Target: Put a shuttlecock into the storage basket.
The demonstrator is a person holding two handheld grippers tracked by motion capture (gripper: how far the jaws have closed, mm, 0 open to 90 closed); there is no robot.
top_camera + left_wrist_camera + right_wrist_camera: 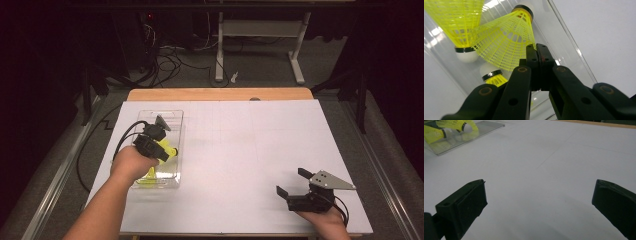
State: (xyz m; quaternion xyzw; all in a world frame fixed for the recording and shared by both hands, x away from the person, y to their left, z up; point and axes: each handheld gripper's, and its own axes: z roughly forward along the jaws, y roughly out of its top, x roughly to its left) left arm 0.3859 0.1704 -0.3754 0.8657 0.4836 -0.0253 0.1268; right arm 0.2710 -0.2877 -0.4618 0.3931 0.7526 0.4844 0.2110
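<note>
A clear plastic tray (170,115) lies at the left of the white table and holds yellow mesh shuttlecocks. My left gripper (165,150) is down inside it. In the left gripper view its jaws (537,50) are pressed together on the rim of one shuttlecock's skirt (504,42), whose cork points away. A second shuttlecock (459,22) lies beside it and a third (494,77) is partly hidden under the jaws. My right gripper (291,181) rests low at the table's front right, wide open (539,200) with nothing between its fingers.
The white sheet (240,150) covers the table, with a wooden edge (220,94) at the far side. From the right gripper view the tray (474,135) sits far off at upper left. Cables and a desk frame (260,30) are on the floor beyond.
</note>
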